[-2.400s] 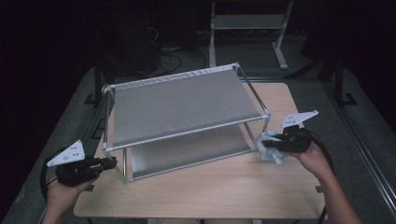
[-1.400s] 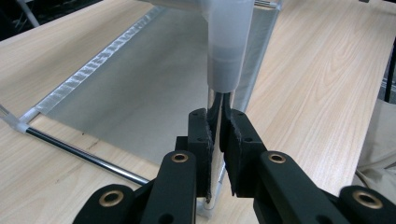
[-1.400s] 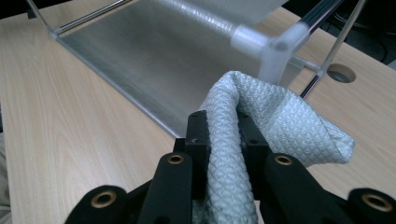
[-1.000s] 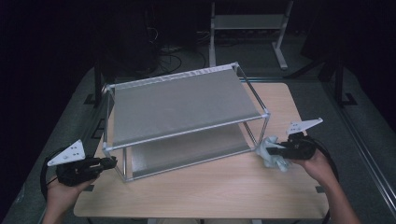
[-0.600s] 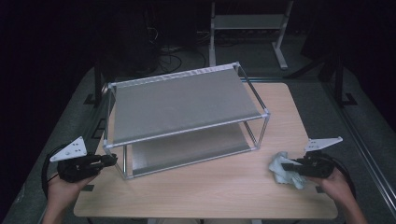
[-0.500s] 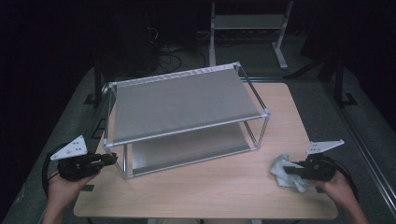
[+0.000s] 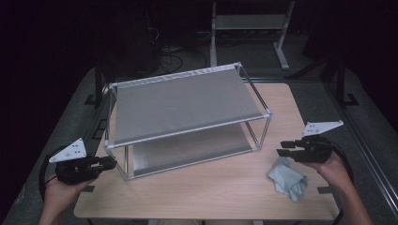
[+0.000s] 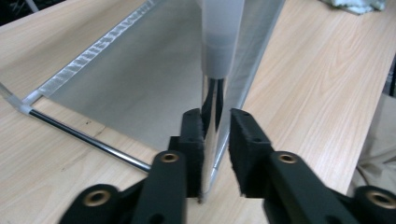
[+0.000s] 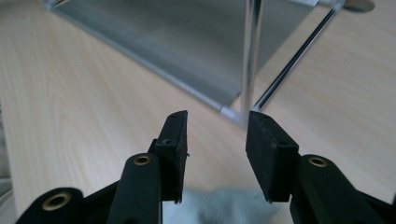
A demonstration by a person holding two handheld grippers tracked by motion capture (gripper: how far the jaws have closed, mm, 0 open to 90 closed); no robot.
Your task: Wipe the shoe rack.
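Note:
A two-tier metal rack with grey shelves stands on the wooden table. My left gripper is at the rack's front-left post. In the left gripper view the shiny post stands between the pads of my left gripper; its jaws have just been opening and a gap shows on the right side. A crumpled pale cloth lies on the table at the front right. My right gripper hovers just above and behind it, its jaws just opened with nothing between them. The cloth shows under its jaws.
Ahead of my right gripper rises the rack's front-right post. A second metal stand is on the dark floor behind the table. The cloth shows far off in the left gripper view. Bare wood lies in front of the rack.
My right gripper carried the cloth from the rack's right post to the table's front right, let it go and rose a little. The left hand stayed at its post.

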